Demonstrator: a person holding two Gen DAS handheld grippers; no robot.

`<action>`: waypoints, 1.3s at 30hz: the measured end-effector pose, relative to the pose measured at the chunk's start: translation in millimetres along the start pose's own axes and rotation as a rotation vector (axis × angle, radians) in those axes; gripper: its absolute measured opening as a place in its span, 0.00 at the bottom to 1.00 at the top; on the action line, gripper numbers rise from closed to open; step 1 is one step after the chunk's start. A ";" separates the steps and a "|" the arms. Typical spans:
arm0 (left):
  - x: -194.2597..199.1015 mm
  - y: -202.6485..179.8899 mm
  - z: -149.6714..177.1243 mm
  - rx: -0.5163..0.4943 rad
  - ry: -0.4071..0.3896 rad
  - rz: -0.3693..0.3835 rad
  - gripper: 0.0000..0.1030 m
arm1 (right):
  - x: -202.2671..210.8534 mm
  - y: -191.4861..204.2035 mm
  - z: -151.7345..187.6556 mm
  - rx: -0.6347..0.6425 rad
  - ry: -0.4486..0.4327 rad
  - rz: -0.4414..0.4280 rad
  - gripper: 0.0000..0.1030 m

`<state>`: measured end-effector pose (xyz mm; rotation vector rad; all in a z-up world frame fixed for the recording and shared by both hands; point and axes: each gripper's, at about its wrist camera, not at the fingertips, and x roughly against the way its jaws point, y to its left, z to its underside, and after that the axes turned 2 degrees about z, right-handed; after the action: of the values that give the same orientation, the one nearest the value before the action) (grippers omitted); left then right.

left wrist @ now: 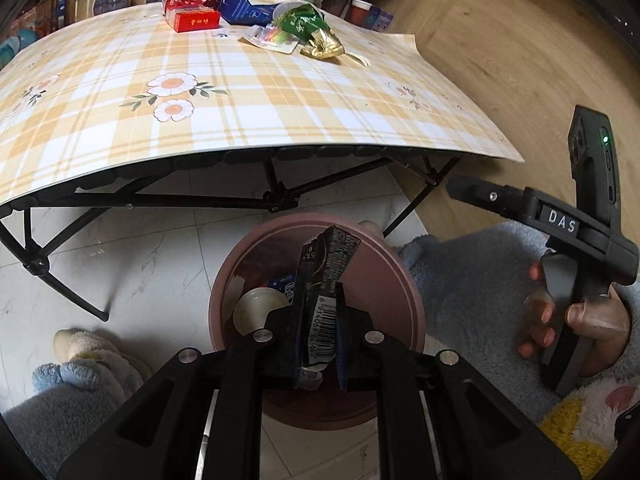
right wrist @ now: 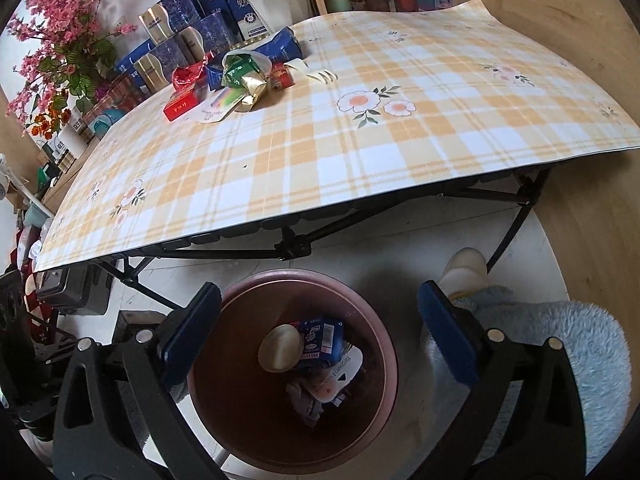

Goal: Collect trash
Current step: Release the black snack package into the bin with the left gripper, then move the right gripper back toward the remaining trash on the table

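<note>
The left claw [left wrist: 318, 320] is squeezing a dark wrapper [left wrist: 326, 276] tight between its two fingers, and the wrapper is sticking up past the tips with white barcode stripes showing on its lower part. Right under this claw a round pink bin [left wrist: 408, 280] is sitting on the pale floor, so the wrapper is hanging over the bin's open mouth. Down inside the bin a round cream lid [left wrist: 256, 308] and a bit of a blue box [left wrist: 282, 282] are peeking out beside the wrapper. The right claw [right wrist: 318, 334] is standing wide open with nothing between its blue pads [right wrist: 448, 338], and it is hanging over the same bin [right wrist: 384, 344] too. Looking down between its fingers, the cream lid [right wrist: 280, 348], the blue box [right wrist: 322, 338] and some crumpled paper are lying in the bottom of the bin. Out to the right of the left claw, a hand [left wrist: 580, 320] in a fluffy blue sleeve is holding the black handle of the right claw. Farther out, past the bin, a low folding table with a yellow checked cloth [left wrist: 240, 112] is standing. At its far side more trash is waiting: a red box [left wrist: 196, 20], a green and gold wrapper [left wrist: 312, 30] and a shiny clear packet [left wrist: 270, 38]. Behind the table, blue boxes and pink flowers [right wrist: 68, 32] are standing along the wall.
</note>
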<state>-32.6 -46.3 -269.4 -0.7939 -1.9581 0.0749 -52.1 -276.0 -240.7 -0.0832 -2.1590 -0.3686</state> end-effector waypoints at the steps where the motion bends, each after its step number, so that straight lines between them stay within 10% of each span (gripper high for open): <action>1: 1.7 1.7 0.2 0.007 -0.006 0.001 0.12 | -0.3 0.7 -0.1 0.003 0.000 -0.002 0.94; 6: 6.3 4.1 -3.8 0.032 -0.033 0.010 0.16 | -1.7 2.1 0.0 0.015 0.008 -0.009 0.94; 8: 12.5 1.2 -4.9 0.020 -0.063 0.008 0.65 | -2.4 2.1 -0.1 0.014 0.012 -0.009 0.94; 14: 37.4 1.7 -7.5 0.033 -0.194 -0.072 0.90 | -3.8 3.7 0.7 0.022 0.017 -0.008 0.94; 39: 77.3 15.9 -11.0 0.078 -0.454 -0.219 0.94 | -2.8 20.8 -2.3 0.107 -0.013 -0.071 0.94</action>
<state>-39.2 6.3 -209.9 -0.5372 -2.4430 0.2139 -44.6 -256.6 -236.9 0.0517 -2.1948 -0.2933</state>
